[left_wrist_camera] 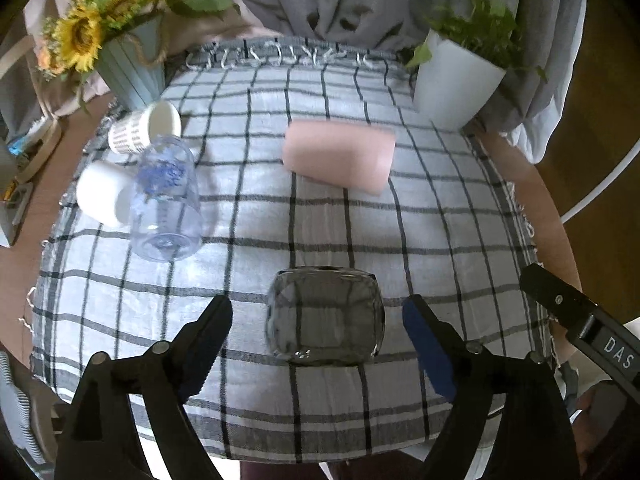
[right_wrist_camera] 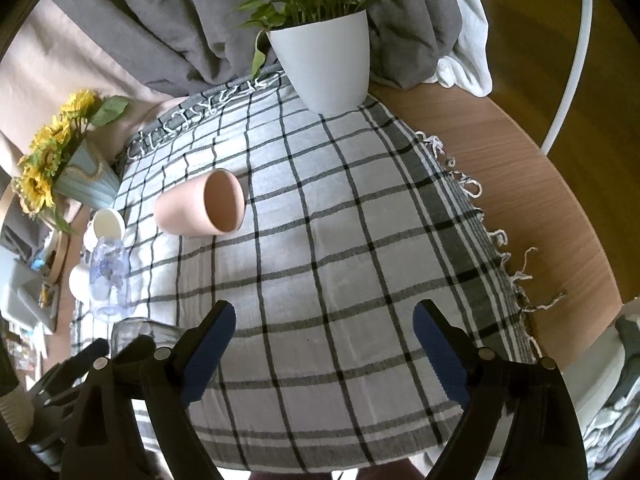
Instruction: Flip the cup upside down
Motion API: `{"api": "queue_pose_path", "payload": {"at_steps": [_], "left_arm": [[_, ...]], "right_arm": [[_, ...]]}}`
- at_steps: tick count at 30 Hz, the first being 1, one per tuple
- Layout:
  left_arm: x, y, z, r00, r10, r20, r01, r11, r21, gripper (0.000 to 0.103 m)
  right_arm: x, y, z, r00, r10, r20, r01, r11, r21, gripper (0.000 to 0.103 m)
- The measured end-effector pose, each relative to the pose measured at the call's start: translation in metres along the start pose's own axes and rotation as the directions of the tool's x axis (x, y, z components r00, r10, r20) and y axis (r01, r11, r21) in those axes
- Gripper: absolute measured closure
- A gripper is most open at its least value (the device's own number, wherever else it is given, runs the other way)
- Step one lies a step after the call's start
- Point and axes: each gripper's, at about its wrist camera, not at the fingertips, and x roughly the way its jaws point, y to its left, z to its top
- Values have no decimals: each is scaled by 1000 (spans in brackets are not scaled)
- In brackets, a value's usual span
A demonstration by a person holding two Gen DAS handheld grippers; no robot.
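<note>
Left gripper (left_wrist_camera: 318,326) is sitting wide open around the smoky glass tumbler (left_wrist_camera: 325,316), gripping nothing; right gripper (right_wrist_camera: 324,326) is gaping empty too, pink cup (right_wrist_camera: 200,208) beyond the tumbler is lying sideways, so flipping looks unfinished.

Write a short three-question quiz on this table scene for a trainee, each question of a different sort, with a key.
1. True or false: the pink cup stands upright on the checked cloth.
2. Which thing sits between the open fingers of the left gripper? A) clear glass B) white plant pot C) sunflower vase
3. Fill in: the right gripper is open and holds ____.

Key: 1 false, it lies on its side; 2 A; 3 nothing.
</note>
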Motion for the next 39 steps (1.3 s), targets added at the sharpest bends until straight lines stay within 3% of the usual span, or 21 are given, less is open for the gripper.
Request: {"api": "queue_pose_path", "payload": {"at_steps": [8, 14, 22, 31, 39], "left_arm": [[-48, 27, -20, 992, 59, 110, -60, 998, 9, 10], [-98, 62, -45, 972, 116, 204, -118, 993, -4, 6], [-163, 101, -80, 946, 124, 300, -133, 991, 11, 0], [-210, 113, -120, 935, 105, 339, -122, 992, 30, 0], [-230, 112, -143, 929, 108, 355, -116, 993, 3, 0]], "right_arm": [[-43, 28, -15, 995, -7, 99, 14, 998, -64, 12], [-78, 62, -43, 987, 7, 160, 12, 992, -123, 12], [-137, 99, -98, 965, -3, 262, 29, 995, -94, 12], [-192, 123, -151, 934, -8, 358, 46, 994, -98, 9], [-224, 122, -182, 911, 19, 412, 33, 992, -120, 7]]}}
